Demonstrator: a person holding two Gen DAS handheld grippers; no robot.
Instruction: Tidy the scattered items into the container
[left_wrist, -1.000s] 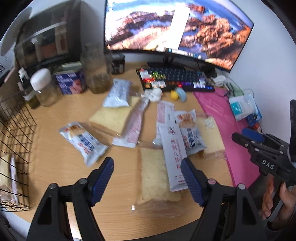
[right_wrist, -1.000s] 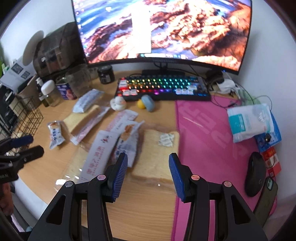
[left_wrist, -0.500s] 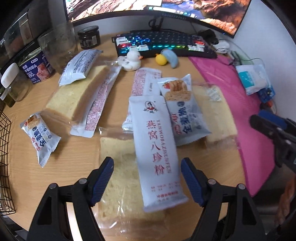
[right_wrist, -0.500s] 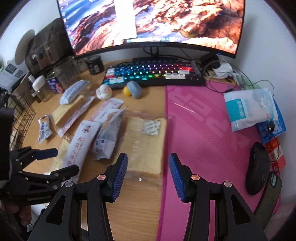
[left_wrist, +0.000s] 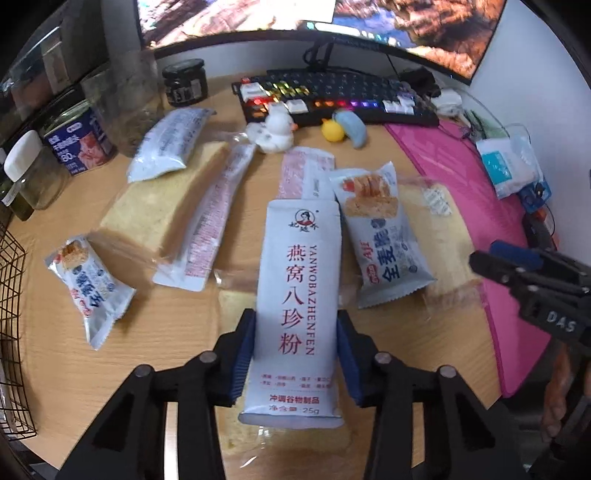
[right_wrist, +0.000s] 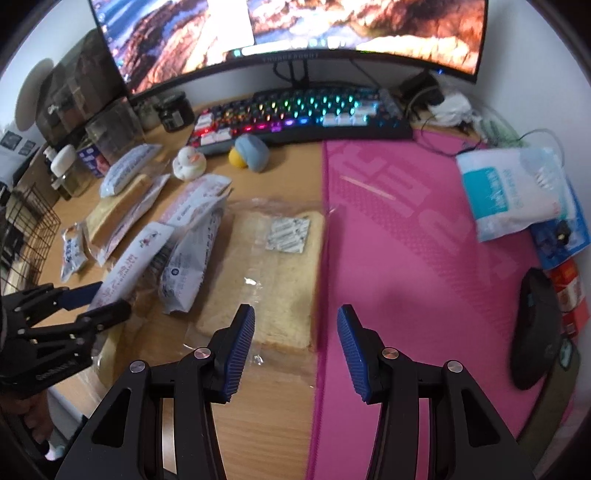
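A long white sachet with red lettering (left_wrist: 299, 295) lies on a wrapped bread slice (left_wrist: 236, 306). My left gripper (left_wrist: 295, 354) is closing, its blue pads against the sachet's two long edges. My right gripper (right_wrist: 295, 354) stands open over the near edge of another wrapped bread slice (right_wrist: 269, 273), with nothing pinched. More items lie scattered: a blue-and-white snack packet (left_wrist: 384, 236), a small snack packet (left_wrist: 88, 280), a thin long sachet (left_wrist: 214, 221), a thick bread slice (left_wrist: 162, 206) and a silver pouch (left_wrist: 166, 147). The black wire basket (left_wrist: 11, 295) stands at the far left.
A lit keyboard (right_wrist: 303, 114) and a monitor stand at the back. A pink desk mat (right_wrist: 406, 258) covers the right side, with a mouse (right_wrist: 535, 325) and a tissue pack (right_wrist: 513, 192). A rubber duck (left_wrist: 275, 129), jars and a blue can (left_wrist: 77, 144) stand behind the snacks.
My left gripper came down over the white sachet and its jaws narrowed onto it. My right gripper sank toward the wrapped bread by the pink mat, jaws unchanged.
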